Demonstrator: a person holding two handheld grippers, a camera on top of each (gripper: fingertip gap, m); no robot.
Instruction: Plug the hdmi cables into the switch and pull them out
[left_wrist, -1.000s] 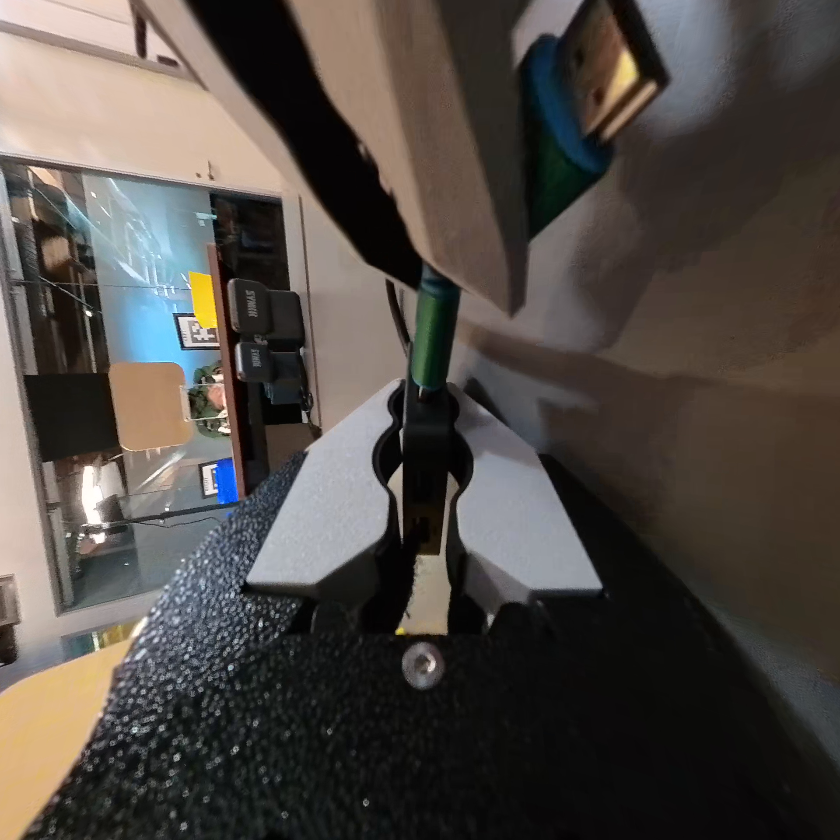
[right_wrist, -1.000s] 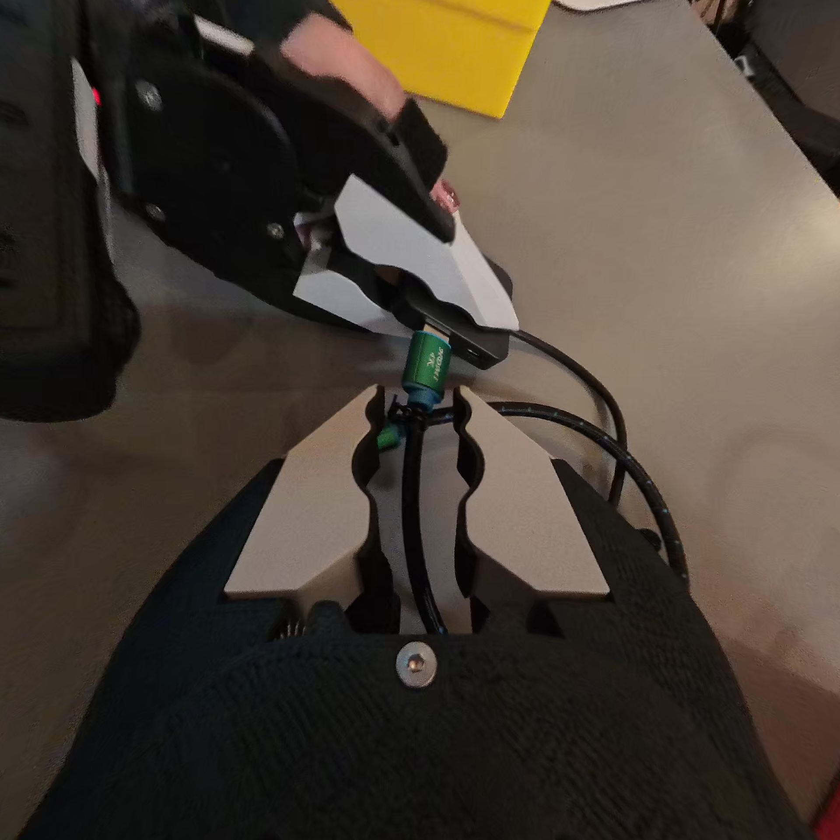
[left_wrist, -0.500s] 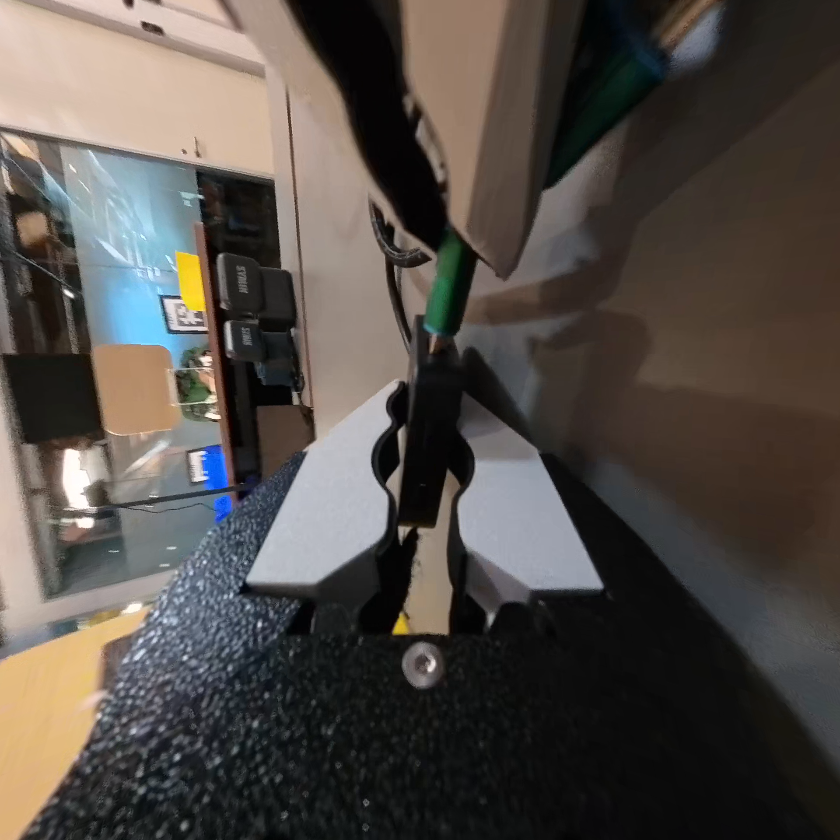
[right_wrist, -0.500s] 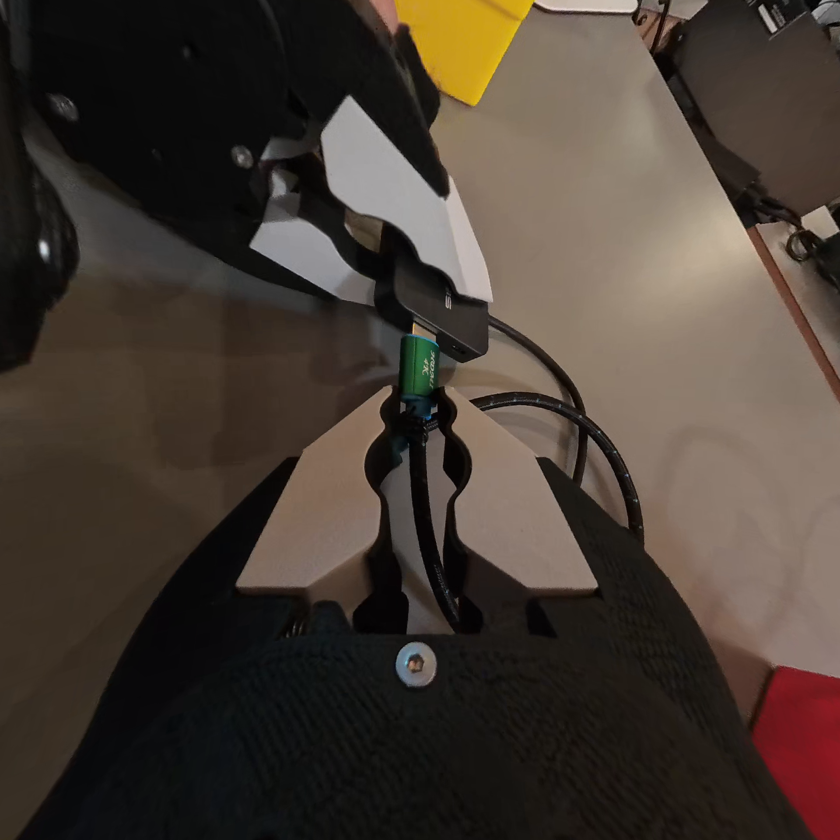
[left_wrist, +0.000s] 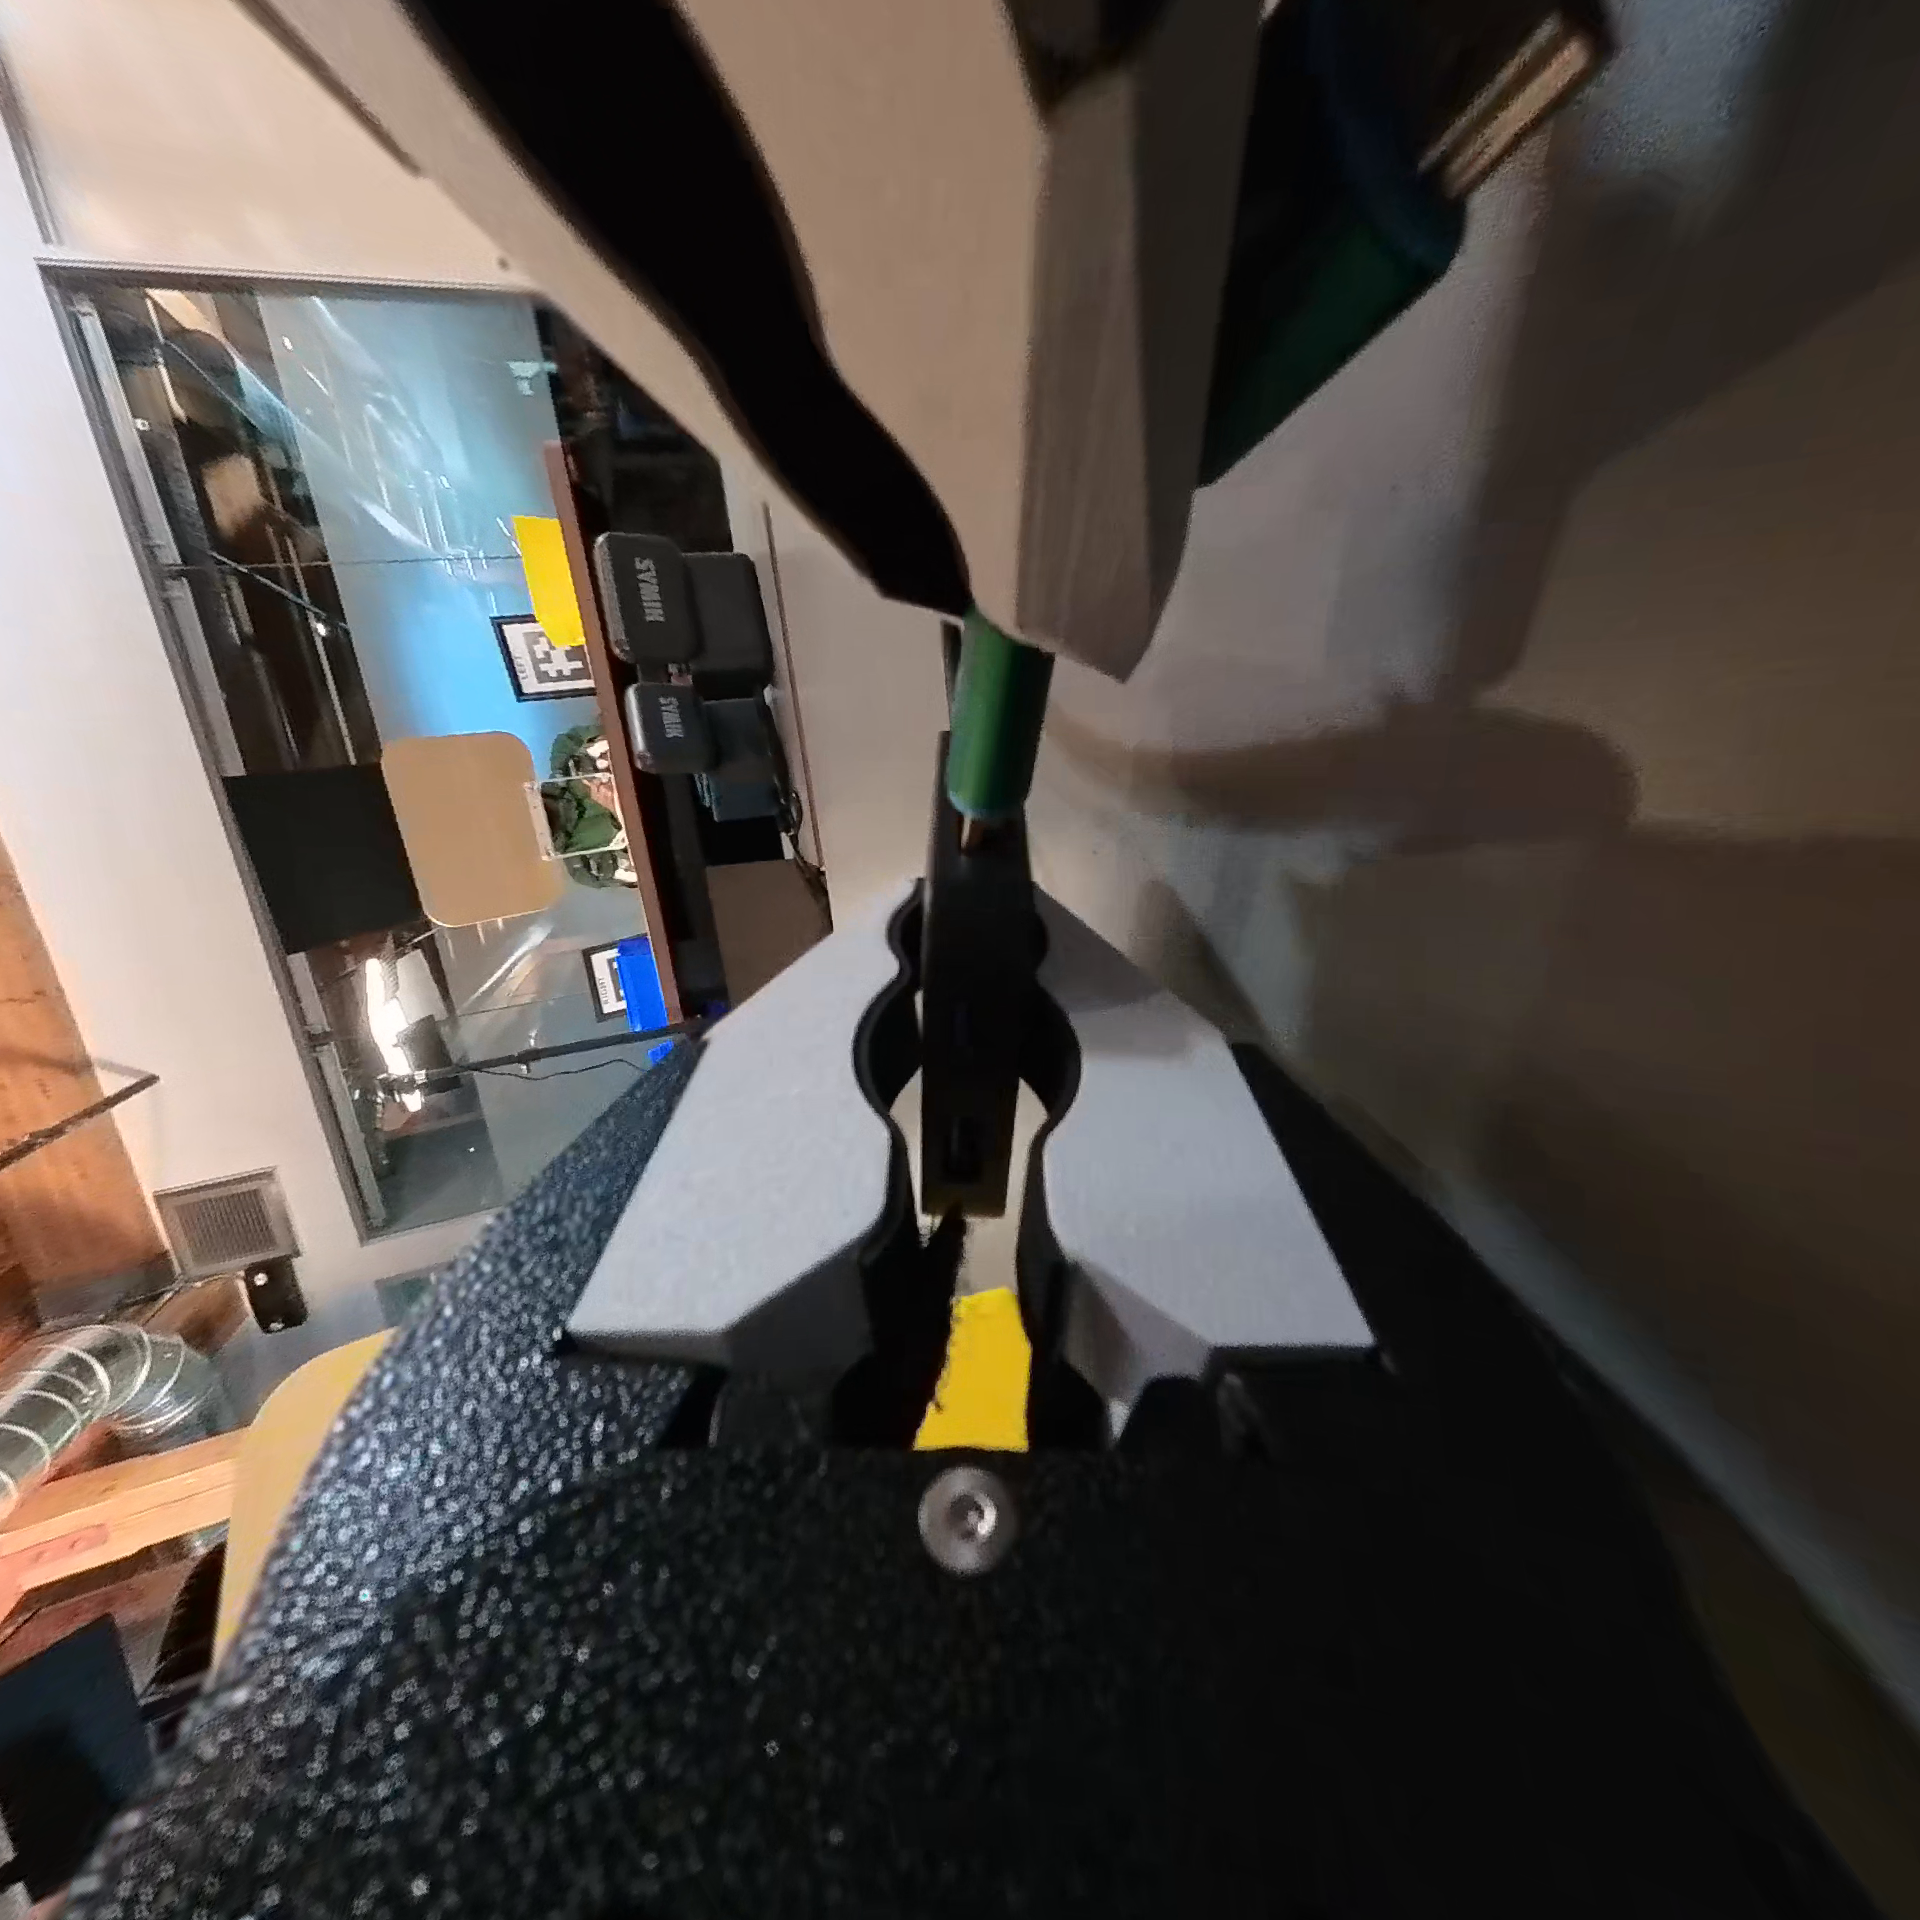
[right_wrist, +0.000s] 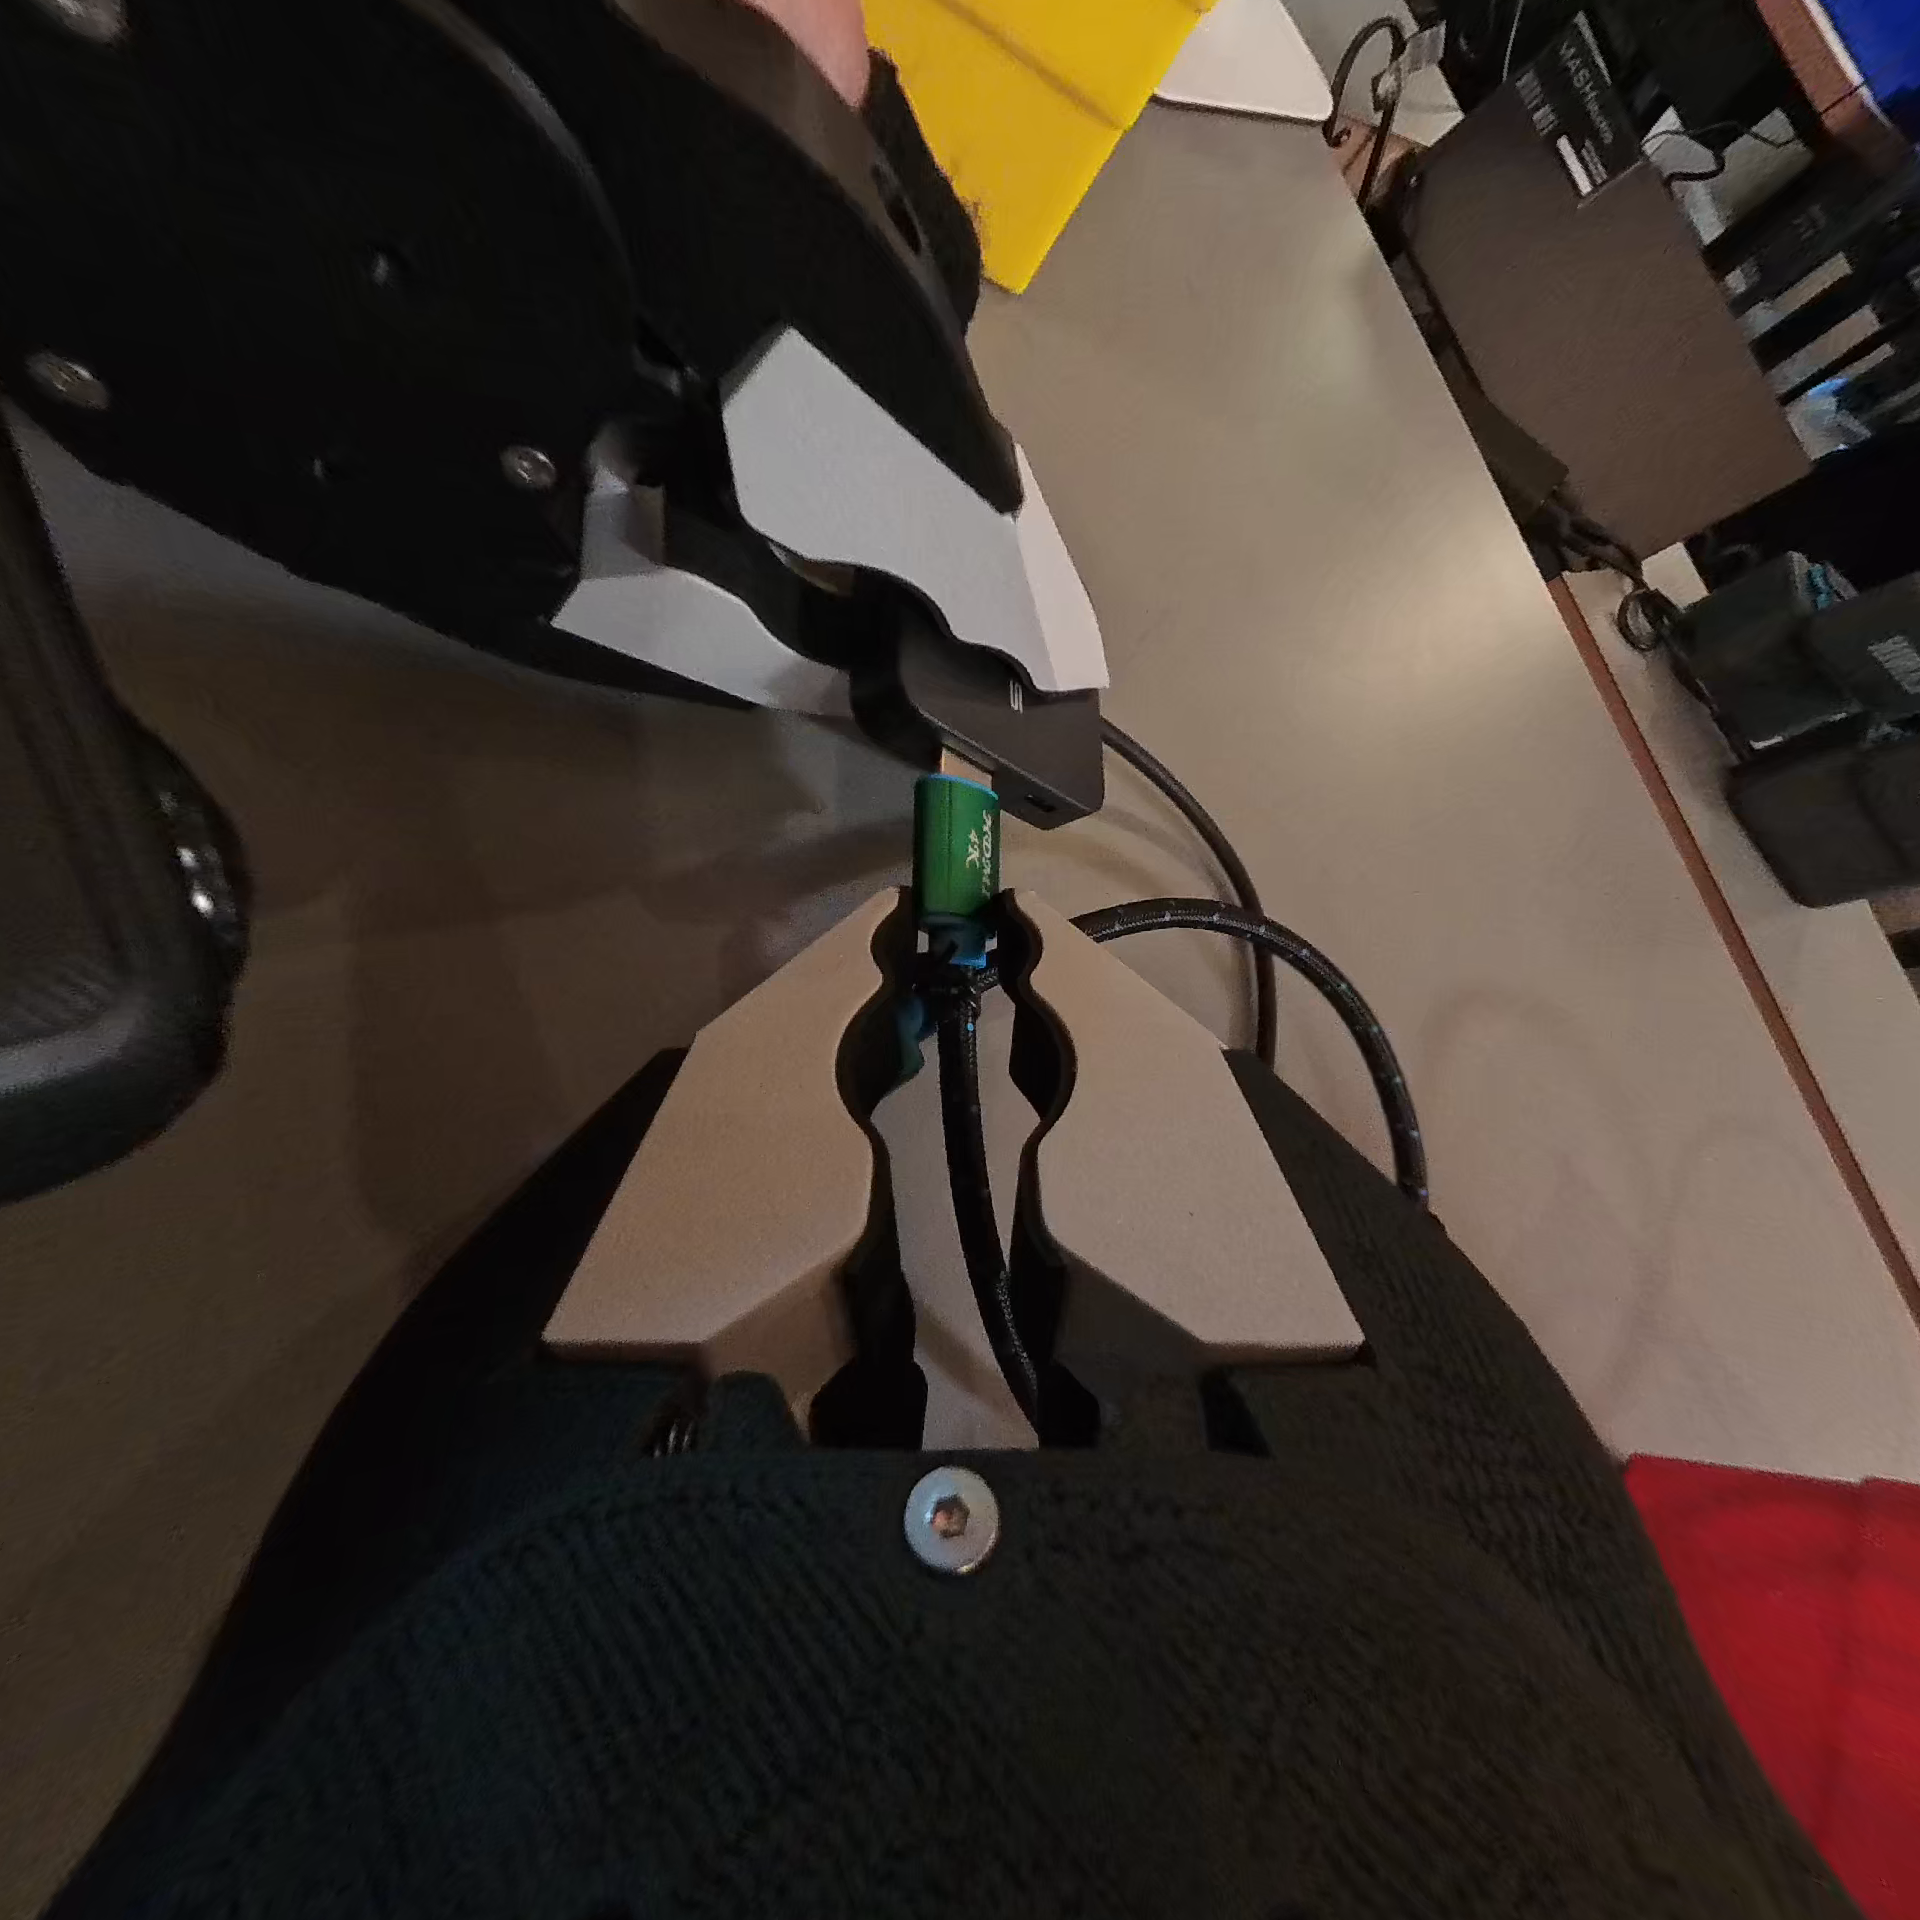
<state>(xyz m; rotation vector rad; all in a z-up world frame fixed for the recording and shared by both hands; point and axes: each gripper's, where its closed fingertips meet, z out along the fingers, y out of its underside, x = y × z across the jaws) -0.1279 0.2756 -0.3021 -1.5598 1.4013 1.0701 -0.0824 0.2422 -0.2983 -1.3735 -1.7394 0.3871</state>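
Lettering on four things, that's all I spot.
Pale print on the green metal hdmi plug shell (right_wrist: 956, 847), a white mark on the flat black switch box (right_wrist: 997, 717), white lettering on two black pouches (left_wrist: 649, 613), a white label on a dark case (right_wrist: 1590, 135).

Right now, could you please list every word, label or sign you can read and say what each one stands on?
I do not copy writing, so here is where each text stands.
Plug: pale lettering along its green shell, legible.
Switch: a white mark on top, mostly covered.
Black box: a white label, small.
Black packs: white brand lettering, legible.
Marker sign: a black-and-white pattern with tiny text, too small to read.
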